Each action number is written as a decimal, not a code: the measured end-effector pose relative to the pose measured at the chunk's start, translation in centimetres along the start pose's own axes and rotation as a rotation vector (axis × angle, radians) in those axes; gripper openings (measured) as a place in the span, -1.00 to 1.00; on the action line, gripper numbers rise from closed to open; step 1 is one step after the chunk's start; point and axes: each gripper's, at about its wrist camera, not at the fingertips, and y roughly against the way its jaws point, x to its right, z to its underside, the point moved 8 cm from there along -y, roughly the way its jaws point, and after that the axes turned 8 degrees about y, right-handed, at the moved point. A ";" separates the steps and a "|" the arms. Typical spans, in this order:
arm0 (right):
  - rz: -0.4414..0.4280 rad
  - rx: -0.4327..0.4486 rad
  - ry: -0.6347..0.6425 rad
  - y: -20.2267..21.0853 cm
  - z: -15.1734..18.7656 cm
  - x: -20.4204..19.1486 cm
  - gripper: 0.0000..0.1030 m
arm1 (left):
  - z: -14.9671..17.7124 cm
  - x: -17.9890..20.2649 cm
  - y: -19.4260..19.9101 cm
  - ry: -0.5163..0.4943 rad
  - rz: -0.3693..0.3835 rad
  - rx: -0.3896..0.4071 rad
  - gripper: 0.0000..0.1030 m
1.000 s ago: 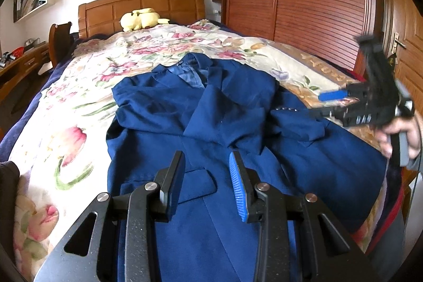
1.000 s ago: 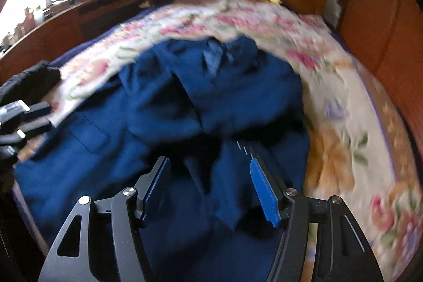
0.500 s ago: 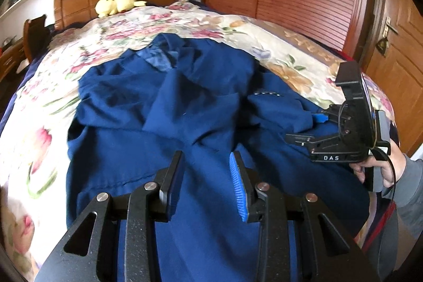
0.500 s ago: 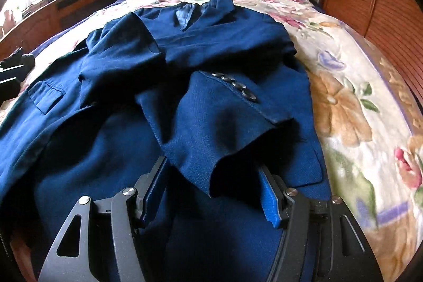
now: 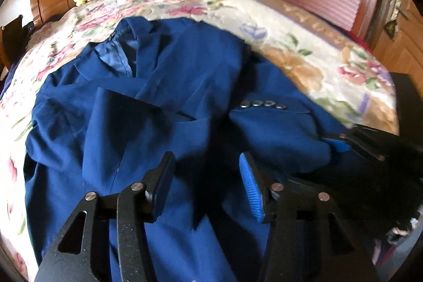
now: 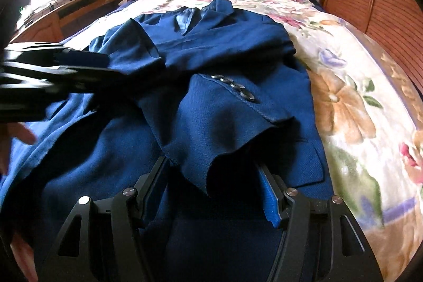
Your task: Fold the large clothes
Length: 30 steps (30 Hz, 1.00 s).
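Between the right gripper's (image 6: 214,194) spread fingers lies the blue jacket's (image 6: 224,57) sleeve cuff (image 6: 227,128); left gripper (image 5: 207,181) hovers spread above it.

Right hand-held gripper (image 6: 214,192) gapes around the blue jacket's (image 6: 224,49) buttoned sleeve cuff (image 6: 227,128).

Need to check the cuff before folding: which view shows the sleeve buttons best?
Right wrist view: the sleeve buttons lie close, sharp, individually distinct on the cuff. Left wrist view shows them smaller, farther off and slightly blurred.

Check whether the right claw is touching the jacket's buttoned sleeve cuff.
Cannot tell. In the right wrist view the sleeve cuff droops between the open right claw, hiding any contact.
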 end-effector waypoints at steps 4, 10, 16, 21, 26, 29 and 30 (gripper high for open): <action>0.000 0.000 -0.001 0.1 -0.1 -0.1 0.26 | -0.8 -0.5 -1.6 -0.001 -0.049 -0.019 0.03; 0.000 0.000 -0.002 0.1 -0.1 -0.1 0.26 | -2.0 -2.0 -2.5 0.036 -0.116 -0.001 0.03; 0.000 0.000 -0.001 0.1 -0.1 -0.1 0.26 | -1.9 -1.8 -1.9 -0.005 -0.102 0.035 -0.87; 0.000 -0.001 -0.001 0.1 0.0 -0.1 0.26 | -1.8 -3.3 3.3 0.051 -0.086 0.161 -0.92; 0.001 -0.002 0.000 0.1 -0.1 -0.1 0.26 | 0.2 -5.5 8.4 0.094 -0.091 0.230 -0.92; 0.001 -0.003 0.001 0.1 -0.1 -0.1 0.27 | 2.7 -6.8 10.7 0.129 -0.096 0.228 -0.92; 0.002 -0.004 0.002 0.1 0.0 -0.1 0.27 | 3.5 -7.1 11.1 0.144 -0.088 0.214 -0.92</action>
